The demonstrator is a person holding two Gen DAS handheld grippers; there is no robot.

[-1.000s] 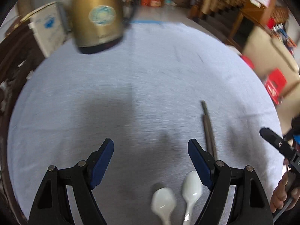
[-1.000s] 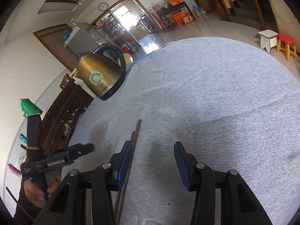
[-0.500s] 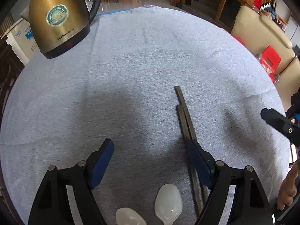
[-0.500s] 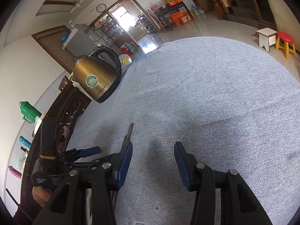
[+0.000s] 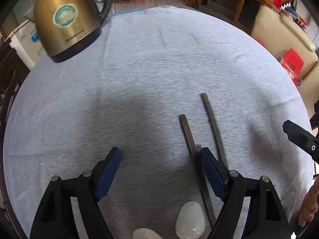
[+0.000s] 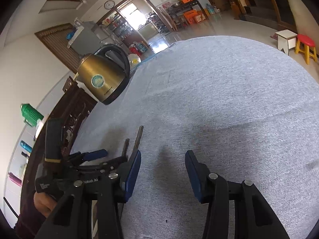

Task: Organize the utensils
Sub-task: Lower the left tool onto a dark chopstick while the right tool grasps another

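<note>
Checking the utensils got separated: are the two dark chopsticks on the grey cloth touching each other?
Apart. The left wrist view shows grey cloth between the shorter dark chopstick and the longer dark chopstick along their visible lengths.

tablecloth [image 5: 139,79]: grey | chopsticks [image 5: 188,135]: dark brown | spoons [image 5: 190,222]: white | kettle [image 5: 65,18]: gold

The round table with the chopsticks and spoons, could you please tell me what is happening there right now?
A person holds a gripper in each hand over the grey-clothed table. The left gripper points down over two white spoons and a pair of dark chopsticks; its jaws are closing, with nothing gripped yet. The chopsticks lie apart, one passing by the right finger. The right gripper hovers open and empty. A brass-coloured electric kettle stands at the far edge.
</note>
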